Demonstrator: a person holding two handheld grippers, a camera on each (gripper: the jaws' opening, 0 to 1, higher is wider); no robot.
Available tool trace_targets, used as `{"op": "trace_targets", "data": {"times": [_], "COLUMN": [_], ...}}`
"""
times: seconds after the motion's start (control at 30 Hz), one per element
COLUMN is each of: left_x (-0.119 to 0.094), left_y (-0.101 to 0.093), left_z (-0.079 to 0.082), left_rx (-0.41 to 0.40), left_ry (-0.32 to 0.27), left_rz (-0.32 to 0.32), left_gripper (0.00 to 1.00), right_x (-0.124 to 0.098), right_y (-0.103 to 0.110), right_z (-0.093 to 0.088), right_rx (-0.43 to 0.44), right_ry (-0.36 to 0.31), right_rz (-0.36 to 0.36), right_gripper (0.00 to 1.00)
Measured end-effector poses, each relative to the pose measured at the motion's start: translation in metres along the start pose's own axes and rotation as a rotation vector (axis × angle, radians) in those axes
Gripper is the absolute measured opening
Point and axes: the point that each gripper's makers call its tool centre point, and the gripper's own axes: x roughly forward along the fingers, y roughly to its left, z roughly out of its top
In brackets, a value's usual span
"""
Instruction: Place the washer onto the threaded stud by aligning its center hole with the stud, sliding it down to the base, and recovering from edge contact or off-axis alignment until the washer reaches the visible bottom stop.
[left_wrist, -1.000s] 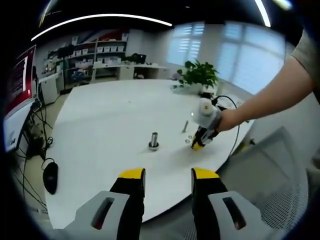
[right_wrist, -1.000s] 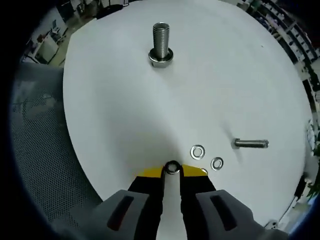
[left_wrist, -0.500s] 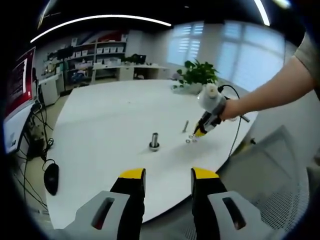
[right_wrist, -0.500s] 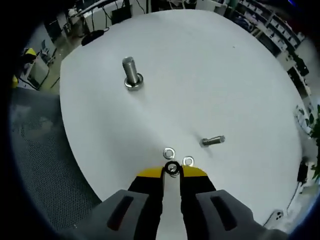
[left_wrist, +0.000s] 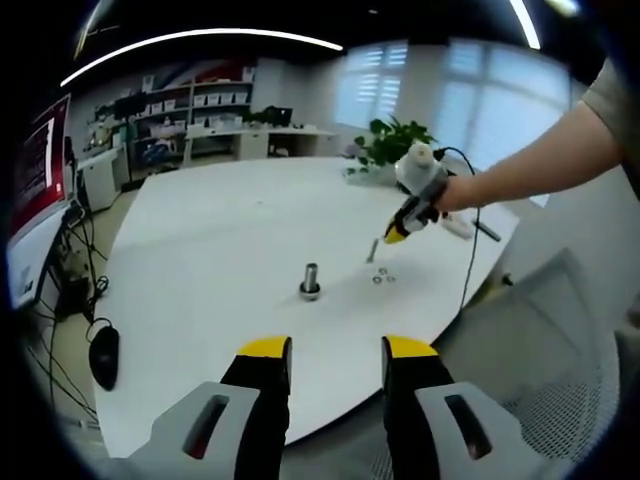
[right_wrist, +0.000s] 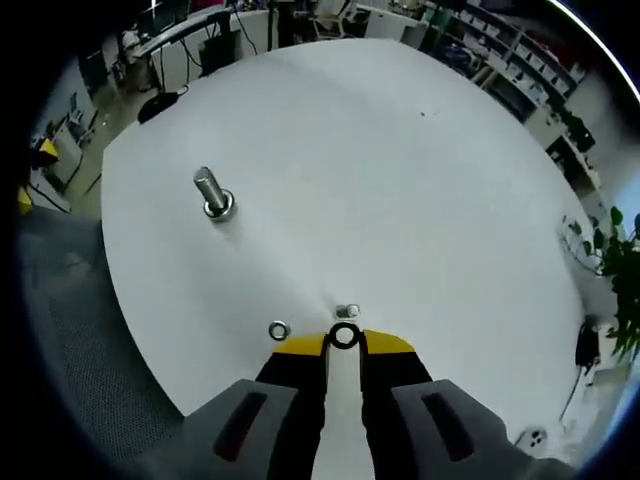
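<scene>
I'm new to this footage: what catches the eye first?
The right hand-held gripper pinches a washer at its yellow tips, raised over the round white table. The upright threaded stud stands alone to its left. The left hand-held gripper is open at the table's near edge.

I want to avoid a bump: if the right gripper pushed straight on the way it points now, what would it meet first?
Probably the loose bolt lying on the table, just beyond the washer that the right gripper grips; depth is unclear.

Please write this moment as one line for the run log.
right claw: shut on washer, raised over table | left claw: open, empty | stud: bare
</scene>
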Motion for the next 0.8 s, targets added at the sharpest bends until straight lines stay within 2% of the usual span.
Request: {"op": "trace_targets", "data": {"times": [0.3, 0.37, 0.8], "left_x": [0.0, 0.0, 0.001], "left_y": [0.001, 0.001, 0.001], "left_z": [-0.001, -0.002, -0.004], "left_rx": [0.0, 0.02, 0.02], "left_ry": [0.007, 0.014, 0.023], "left_rz": [0.006, 0.01, 0.009], "left_gripper": [0.34, 0.33, 0.33], "right_x": [0.008, 0.009, 0.015], "right_y": [-0.002, -0.004, -0.006], "right_z": [0.004, 0.005, 0.006], "right_rx": [-0.038, -0.046, -0.042], "right_ry": [0.012, 0.009, 0.017], "right_rz": [-0.012, -0.018, -0.019], "right_gripper": [0.13, 0.13, 0.14]}}
